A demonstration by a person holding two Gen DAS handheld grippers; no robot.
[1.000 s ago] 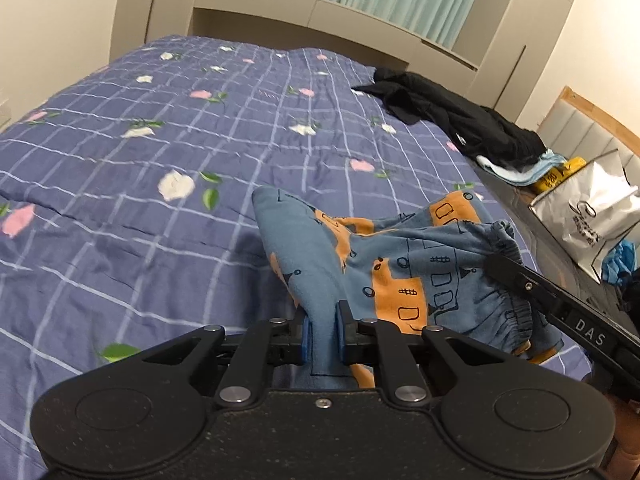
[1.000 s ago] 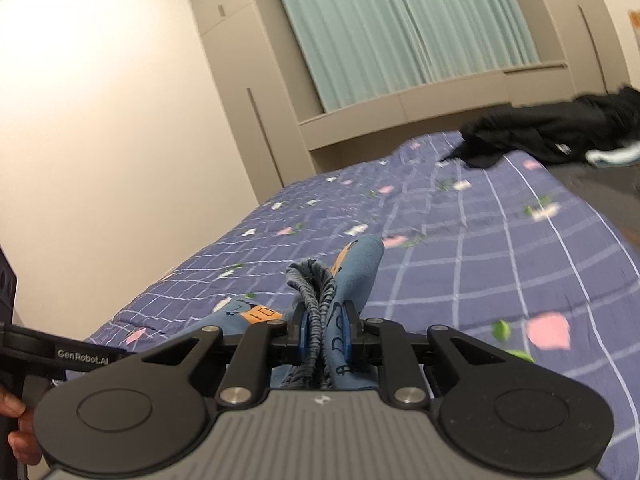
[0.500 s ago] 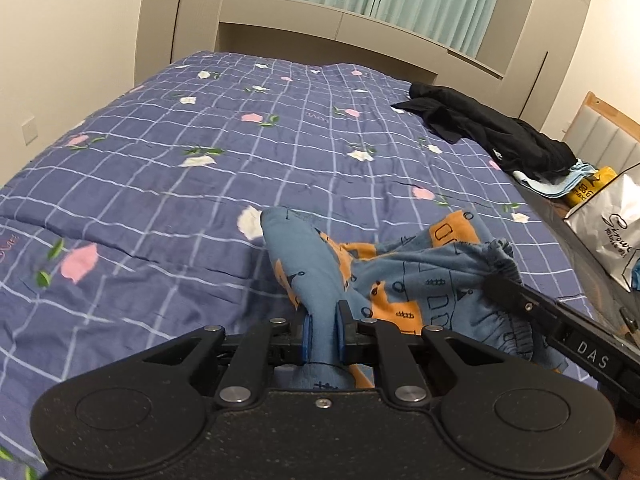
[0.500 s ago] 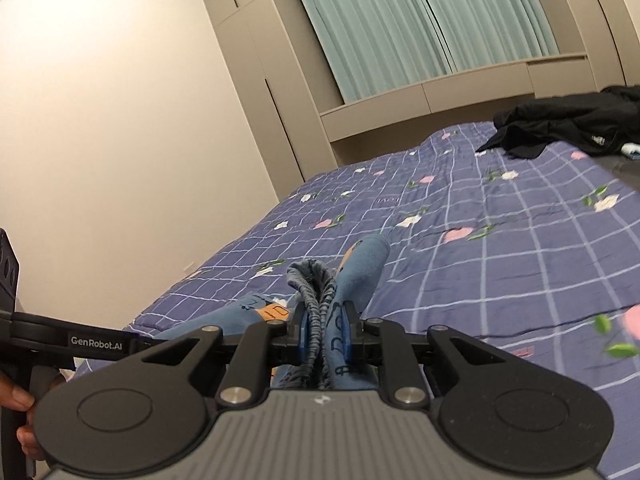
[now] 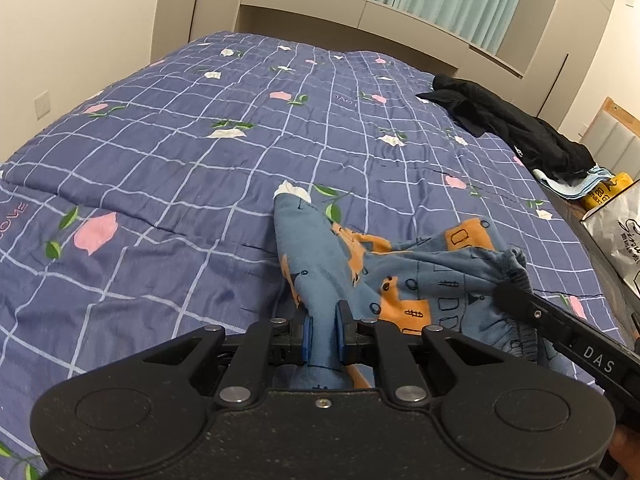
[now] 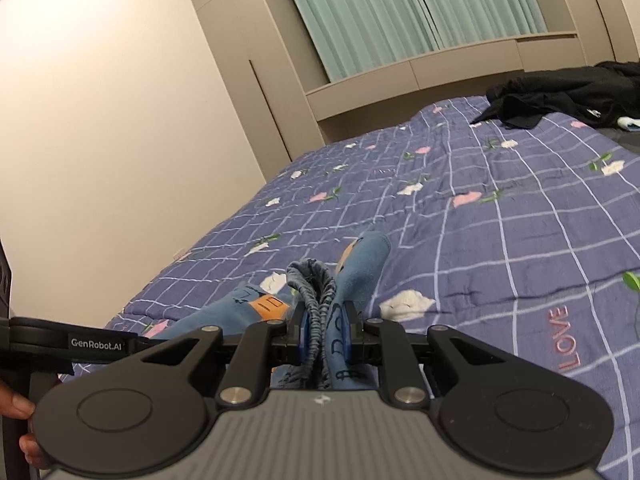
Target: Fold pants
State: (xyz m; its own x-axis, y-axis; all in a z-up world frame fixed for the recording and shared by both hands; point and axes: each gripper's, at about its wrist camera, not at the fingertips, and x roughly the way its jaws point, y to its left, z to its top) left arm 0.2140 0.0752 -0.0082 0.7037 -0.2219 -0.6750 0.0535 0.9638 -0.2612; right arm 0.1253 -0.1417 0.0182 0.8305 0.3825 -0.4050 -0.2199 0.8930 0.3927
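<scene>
The pants [image 5: 400, 276] are small, blue with orange patches, and hang bunched just above the bed between both grippers. My left gripper [image 5: 322, 336] is shut on a fold of the blue fabric. My right gripper [image 6: 323, 338] is shut on the gathered elastic waistband [image 6: 314, 284] of the pants [image 6: 356, 264]. The right gripper also shows as a black bar [image 5: 560, 332] at the right of the left wrist view, and the left gripper [image 6: 68, 342] shows at the left of the right wrist view.
The bed carries a purple checked quilt with flowers [image 5: 200, 152], also in the right wrist view [image 6: 500, 216]. A black garment [image 5: 516, 128] lies at the far right edge. A white bag [image 5: 616, 232] and a yellow item stand beside the bed. Wall and wardrobe on the left.
Both grippers have moved along the bed with the pants held between them; the views have swung, showing more quilt on the left. Both grips stay shut.
</scene>
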